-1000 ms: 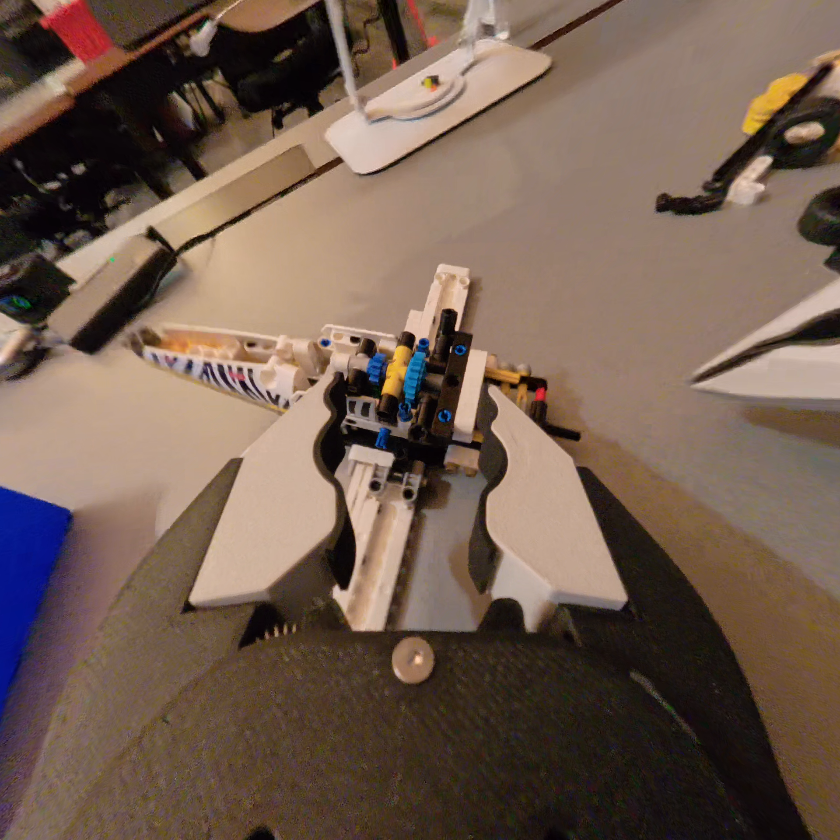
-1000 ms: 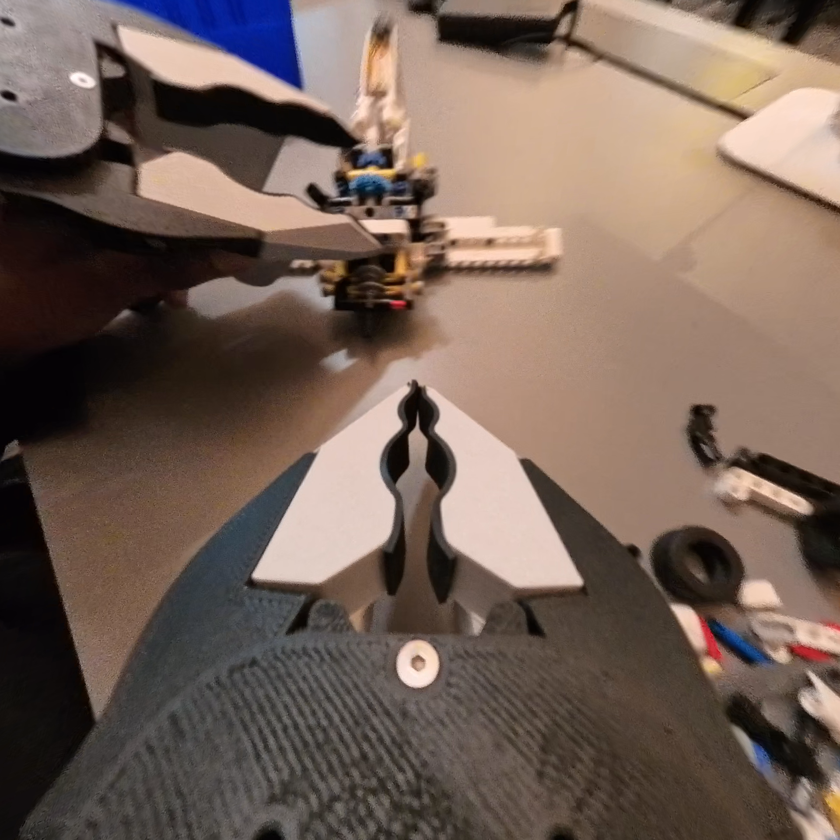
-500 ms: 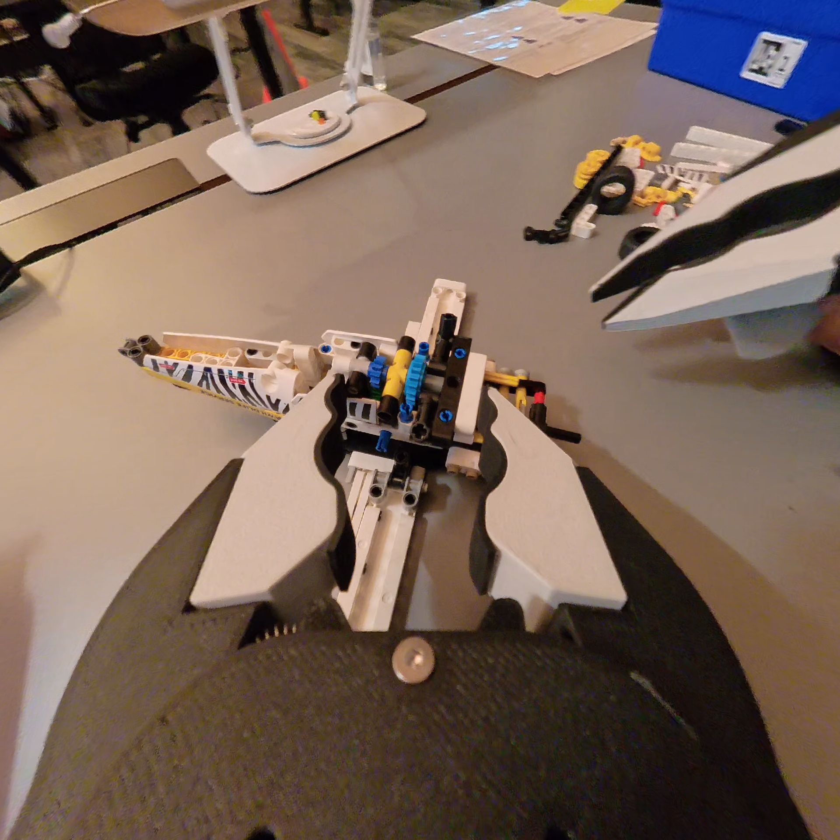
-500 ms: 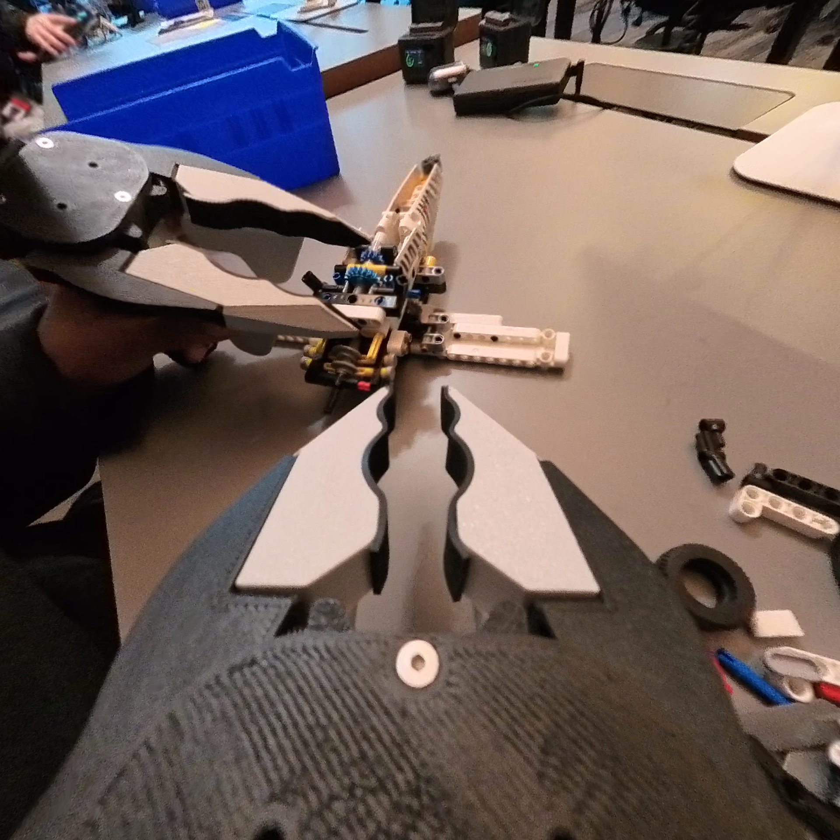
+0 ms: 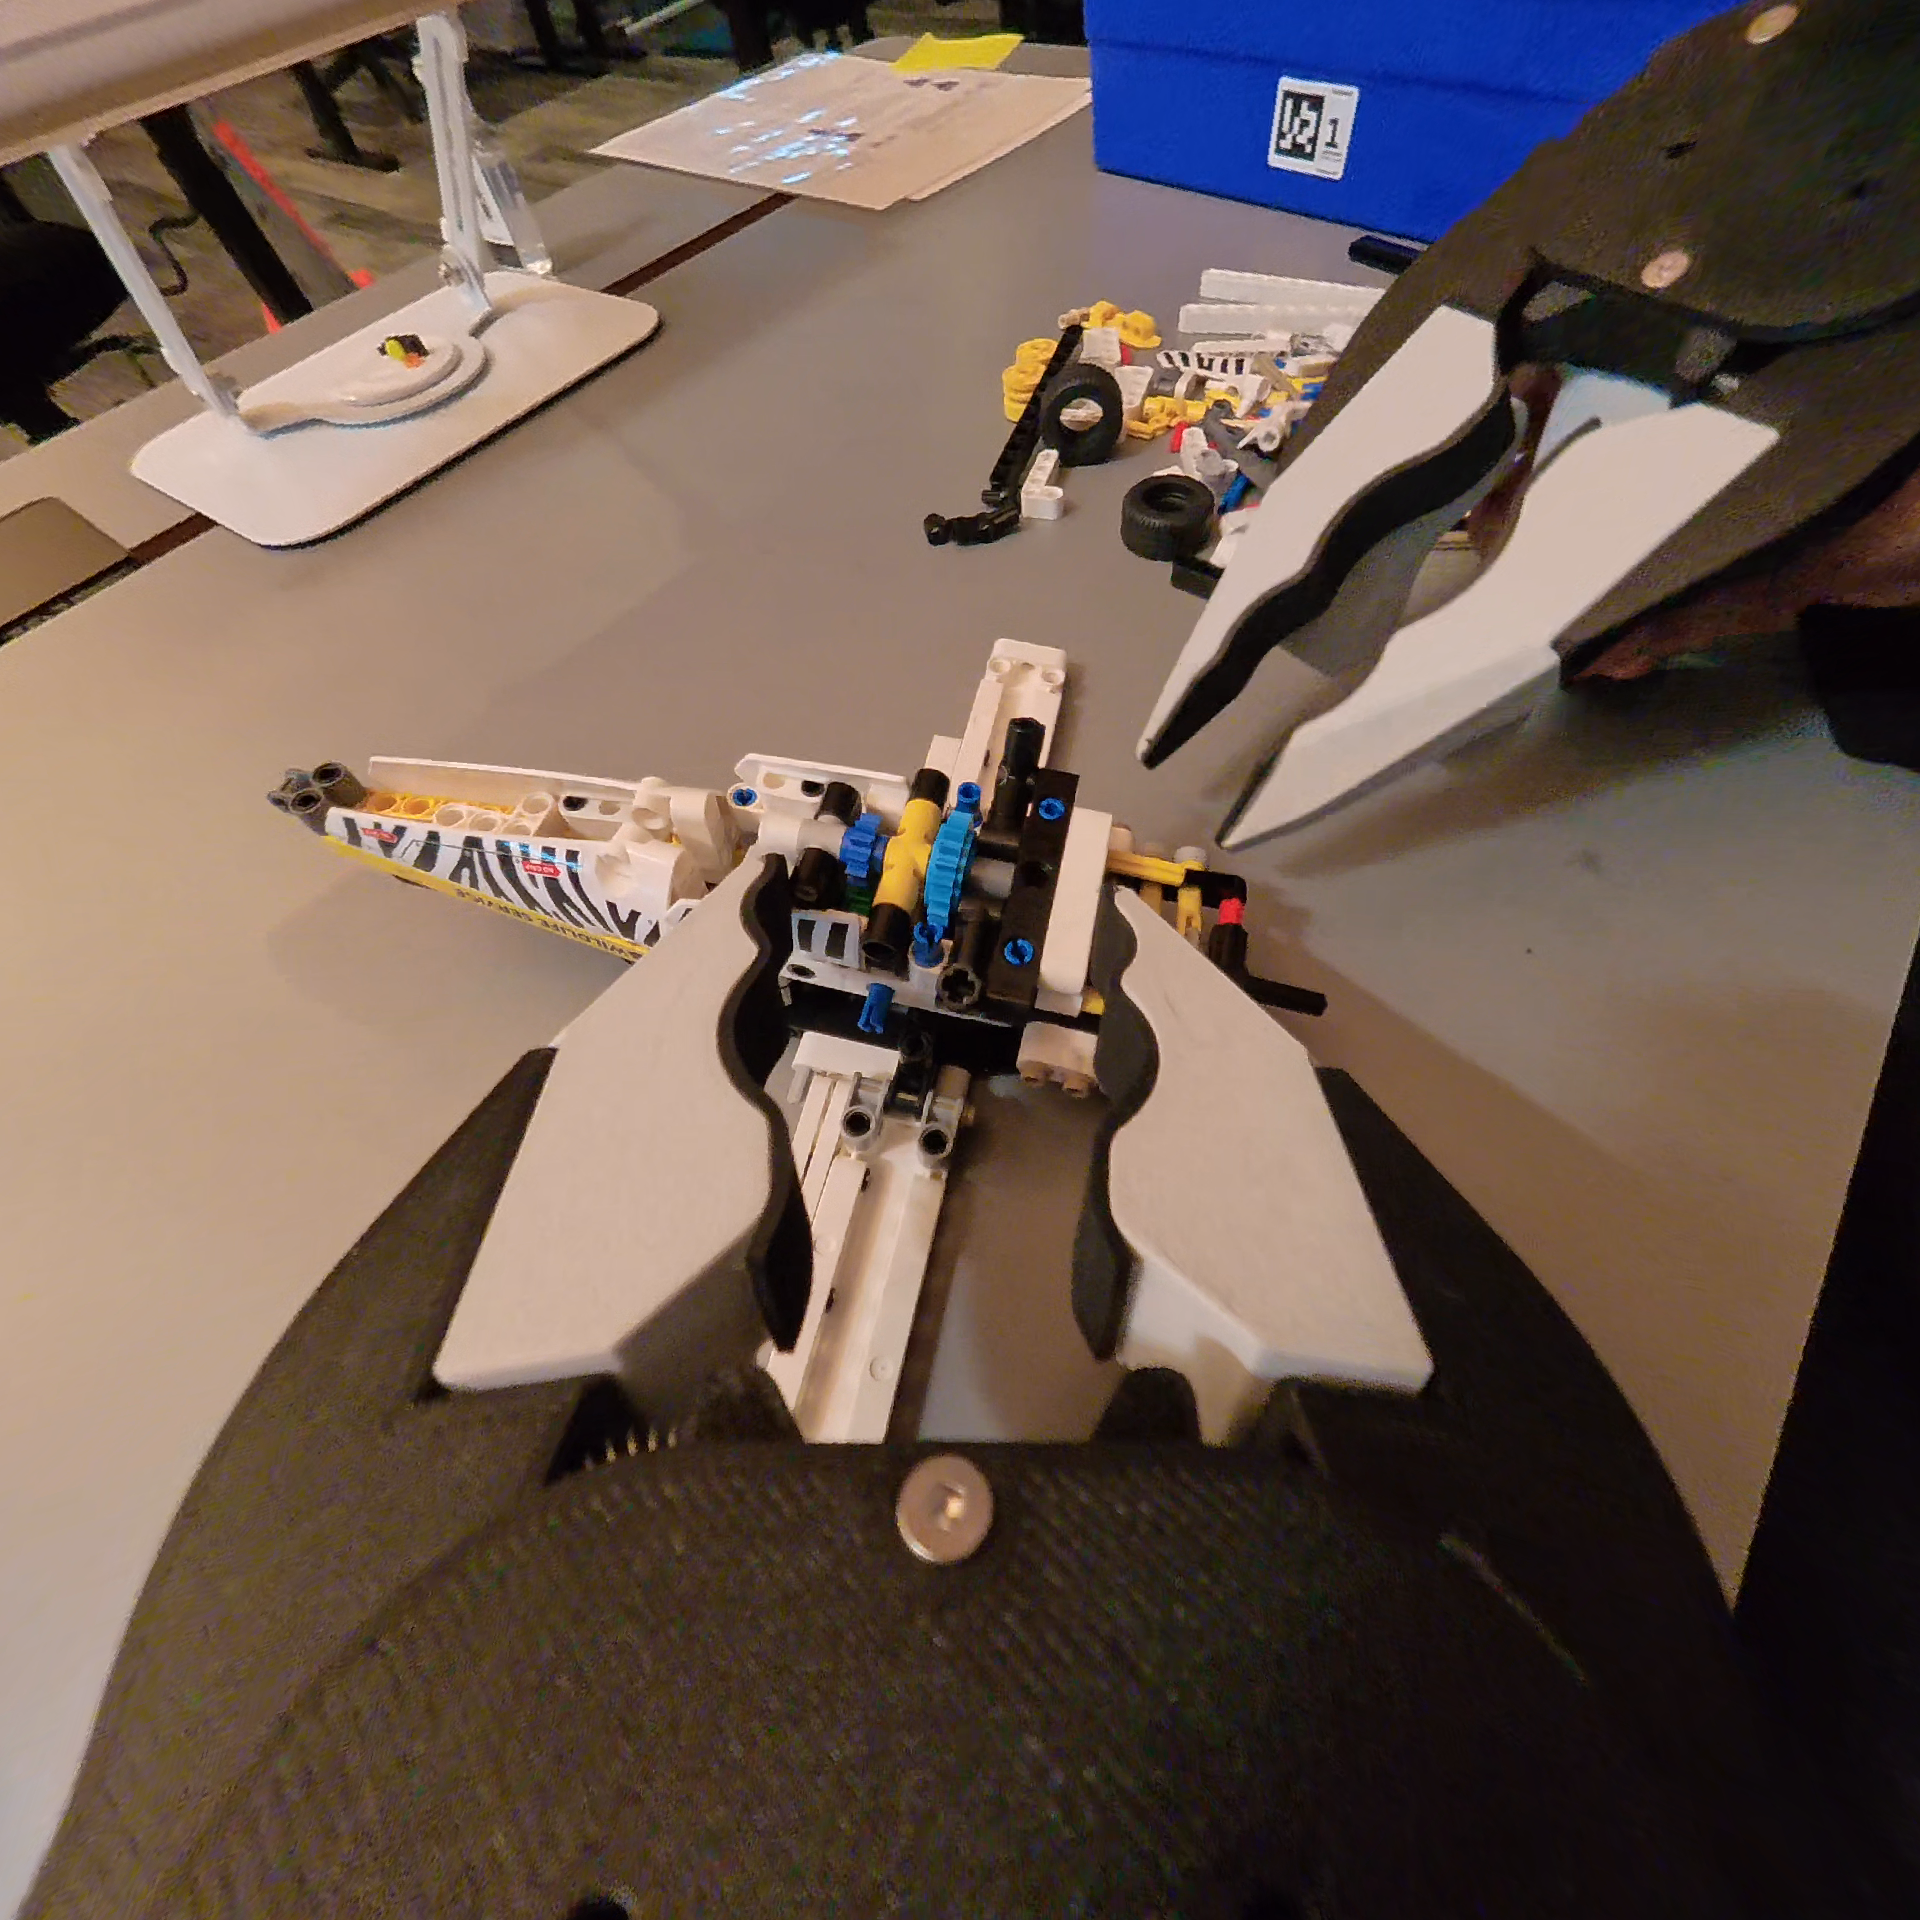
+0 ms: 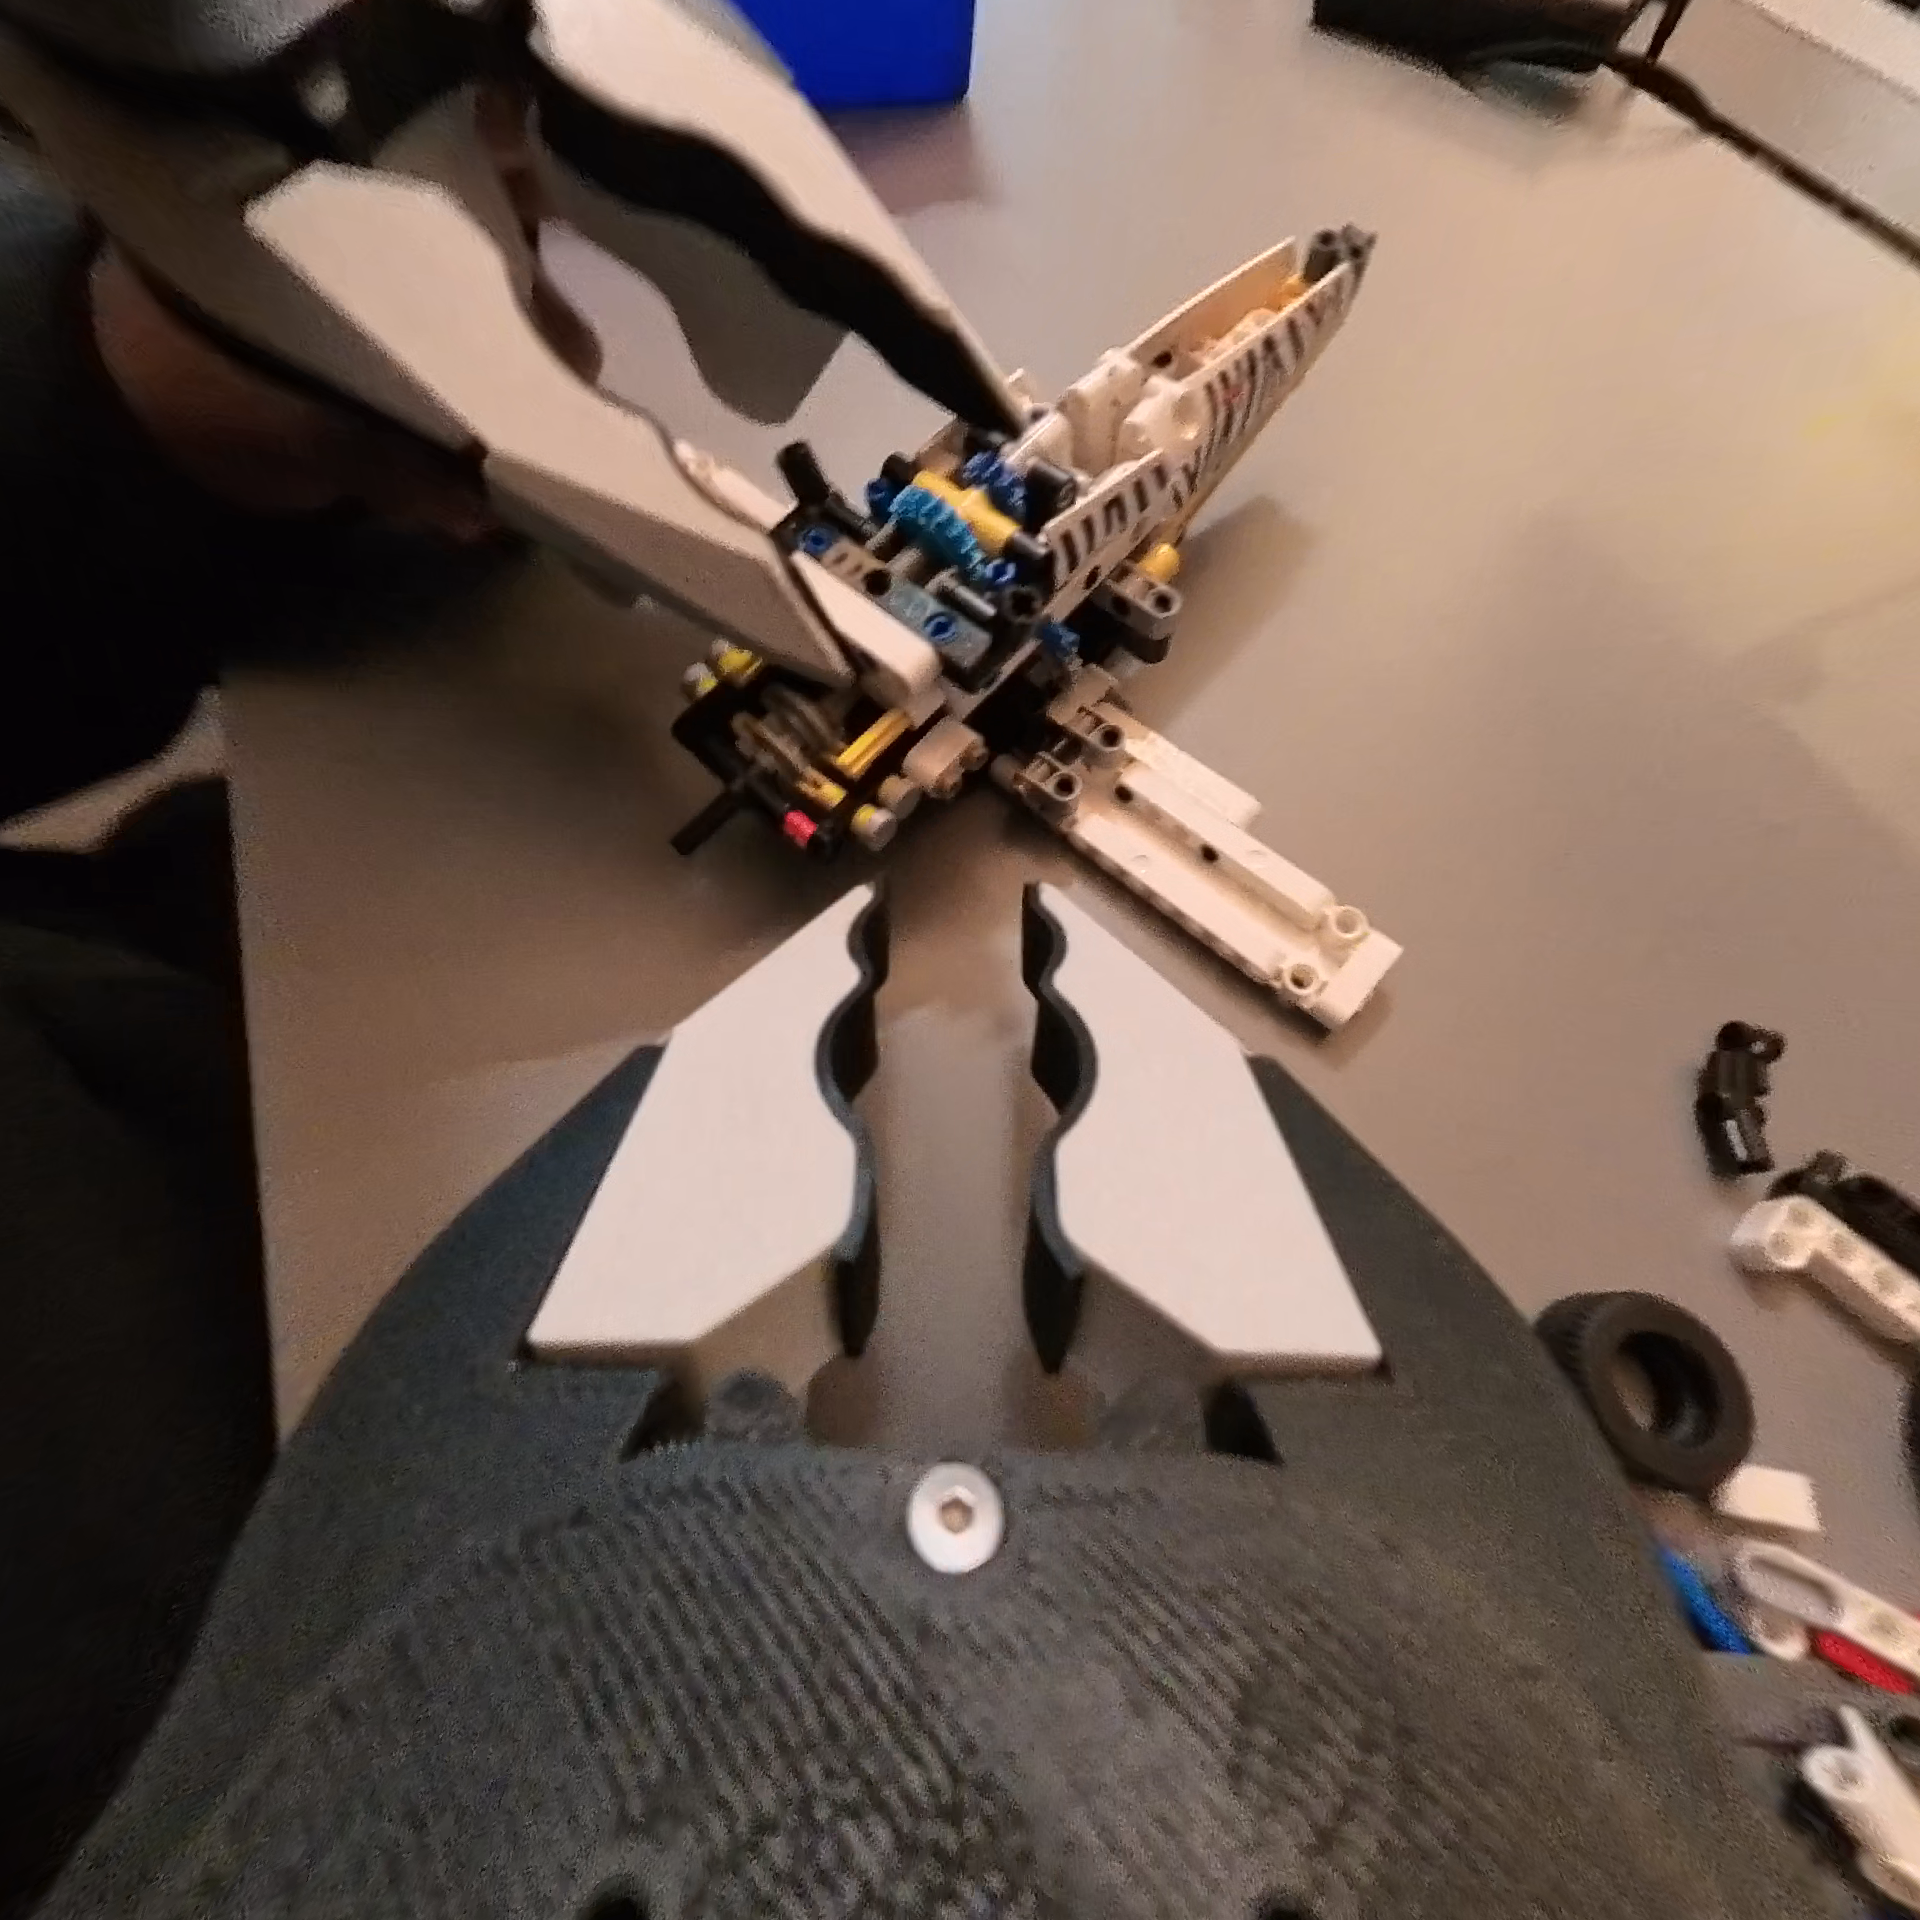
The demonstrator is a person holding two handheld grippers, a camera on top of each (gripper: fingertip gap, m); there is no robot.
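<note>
A: Left first. Left gripper (image 5: 940, 925) has its fingers (image 5: 665, 1049) clamped on the middle block of the brick-built model (image 5: 935, 883), one pad on each flank. The model sits on the grey bench (image 5: 727, 520): striped nose out to the left, white beams fore and aft.

B: Risk there?

A: The grip lands on the gear cluster, not a solid beam. Squeeze harder or twist and I'd guess a pin pops or the blue gear (image 5: 951, 862) shifts. The long nose is unsupported, so a lift could lever it off.

B: Right side?

A: Right gripper (image 6: 951, 904) has its fingers spread a little with nothing between them, only bench showing. The tips hover just short of the model's tail end, near the black axle (image 6: 717, 821) and the red pin (image 6: 798, 826).

B: So what goes wrong?

A: The right view is blurry, so alignment is hard to judge. If the tips come in off-line they could shove the tail sideways against the left hold, or nip the yellow rods rather than the axle.

B: Anything else?

A: Loose tyres (image 5: 1086, 416) and a pile of small parts (image 5: 1226, 374) lie far right, and a blue bin (image 5: 1195, 114) behind. A wide elbow swing could scatter them.
</note>
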